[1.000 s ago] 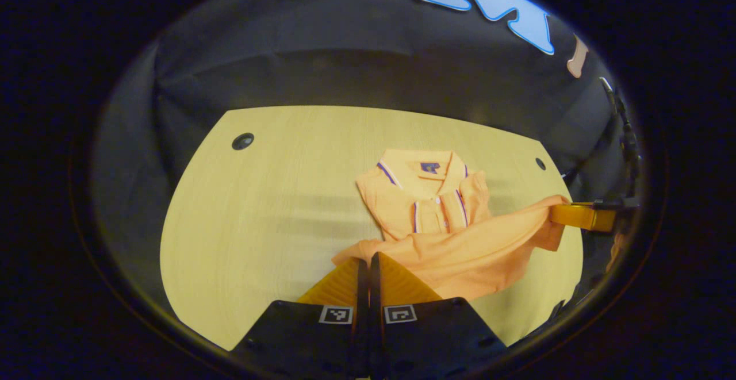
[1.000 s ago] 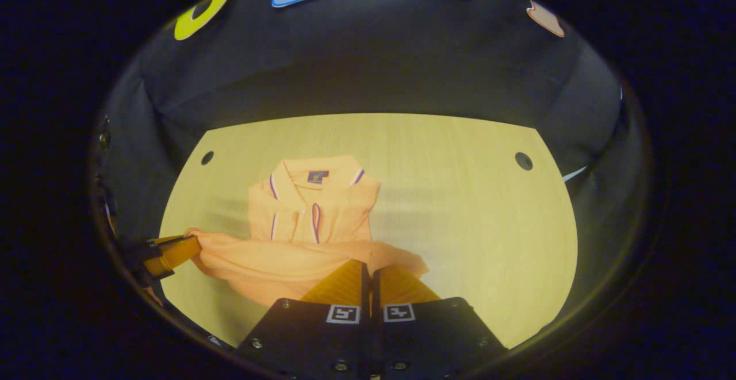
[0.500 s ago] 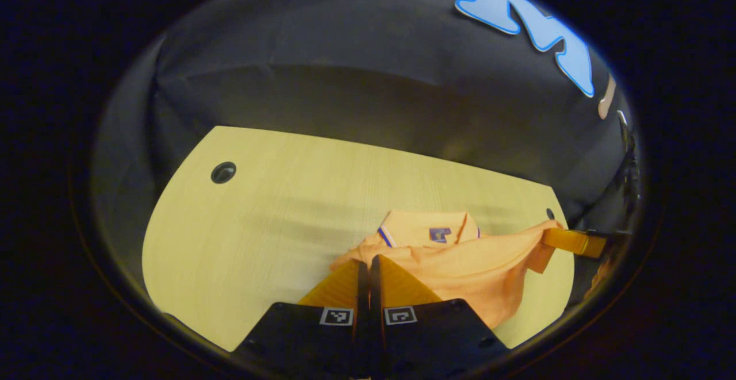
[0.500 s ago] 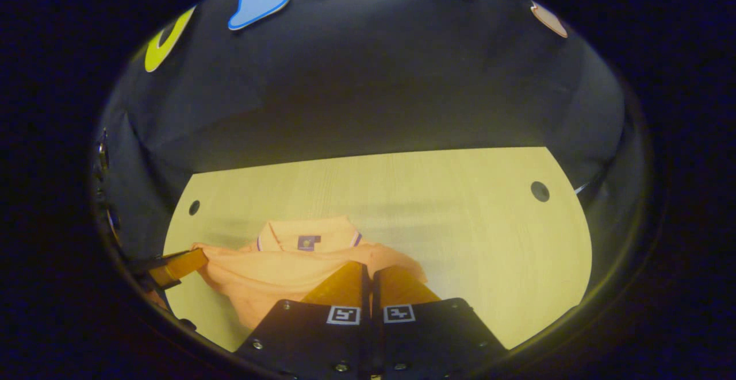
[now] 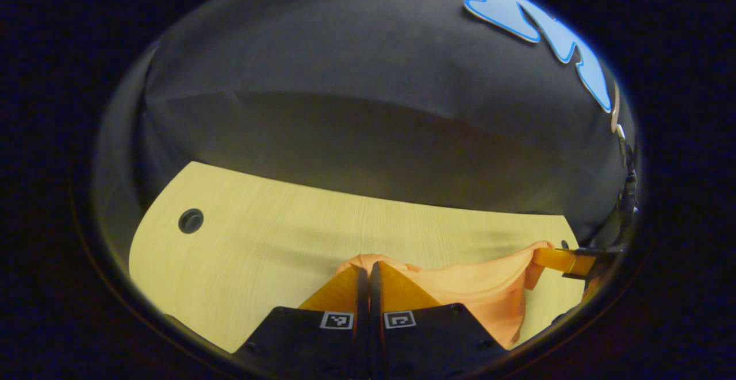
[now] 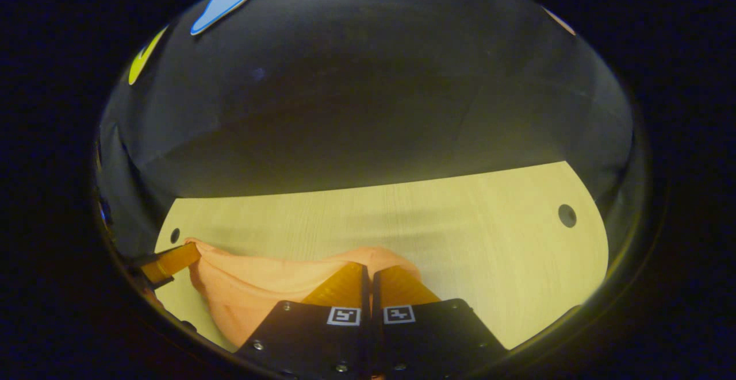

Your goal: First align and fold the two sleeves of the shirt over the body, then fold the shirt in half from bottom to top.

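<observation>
We see the left hand-held gripper [image 5: 368, 271] and right hand-held gripper [image 6: 368, 273], both low over the desk [image 6: 460, 236], each pinching a corner of the shirt [image 6: 253, 288], which sags between them.

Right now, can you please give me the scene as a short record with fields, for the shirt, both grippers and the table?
shirt: orange shirt, hem lifted and stretched between the two grippers, sagging in the middle
left gripper: shut on the shirt's hem at one corner
right gripper: shut on the shirt's hem at the other corner
table: light wooden table with a round hole near a far corner
task stage: bottom-to-top fold under way, hem not yet laid down
collar: hidden behind the lifted cloth
</observation>
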Available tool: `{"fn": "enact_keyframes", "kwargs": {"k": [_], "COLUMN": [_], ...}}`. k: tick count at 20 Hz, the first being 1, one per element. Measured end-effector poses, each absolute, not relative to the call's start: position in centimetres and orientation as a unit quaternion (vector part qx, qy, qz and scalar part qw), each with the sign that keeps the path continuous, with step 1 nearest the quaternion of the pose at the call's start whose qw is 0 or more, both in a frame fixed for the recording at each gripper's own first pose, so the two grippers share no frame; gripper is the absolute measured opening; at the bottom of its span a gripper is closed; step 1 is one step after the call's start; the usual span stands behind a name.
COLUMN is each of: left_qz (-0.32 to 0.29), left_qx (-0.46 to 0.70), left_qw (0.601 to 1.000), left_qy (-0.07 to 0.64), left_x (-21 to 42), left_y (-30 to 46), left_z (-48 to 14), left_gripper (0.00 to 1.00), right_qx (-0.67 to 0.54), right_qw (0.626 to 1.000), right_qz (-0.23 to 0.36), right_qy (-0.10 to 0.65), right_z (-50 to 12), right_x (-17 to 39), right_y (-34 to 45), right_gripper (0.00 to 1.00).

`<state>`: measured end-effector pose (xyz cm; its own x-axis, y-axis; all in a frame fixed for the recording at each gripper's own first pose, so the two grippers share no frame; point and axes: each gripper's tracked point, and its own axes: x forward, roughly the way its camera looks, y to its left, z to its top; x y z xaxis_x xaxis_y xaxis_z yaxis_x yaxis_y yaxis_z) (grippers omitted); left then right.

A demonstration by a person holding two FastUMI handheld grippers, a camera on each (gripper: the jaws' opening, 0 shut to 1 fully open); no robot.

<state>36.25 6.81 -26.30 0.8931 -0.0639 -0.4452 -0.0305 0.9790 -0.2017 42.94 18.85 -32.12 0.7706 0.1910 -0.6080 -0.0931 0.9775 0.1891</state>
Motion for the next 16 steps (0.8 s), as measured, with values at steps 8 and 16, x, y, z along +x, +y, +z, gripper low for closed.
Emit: {"fn": "enact_keyframes", "kwargs": {"k": [8,16], "left_qz": [0.008,0.006], "left_qx": [-0.14,-0.114], "left_qw": [0.958,0.96], "left_qy": [0.25,0.256], "left_x": [37.8,36.6], "left_y": [8.8,7.1], "left_z": [-32.0,-30.3], "left_gripper": [0.05,0.49], "right_qx": [0.062,0.074], "right_qw": [0.935,0.93], "right_qz": [0.084,0.09], "right_qy": [0.339,0.349], "right_z": [-32.2,-32.8], "right_x": [42.0,41.6], "right_y": [19.7,19.9], "right_gripper": [0.01,0.09]}}
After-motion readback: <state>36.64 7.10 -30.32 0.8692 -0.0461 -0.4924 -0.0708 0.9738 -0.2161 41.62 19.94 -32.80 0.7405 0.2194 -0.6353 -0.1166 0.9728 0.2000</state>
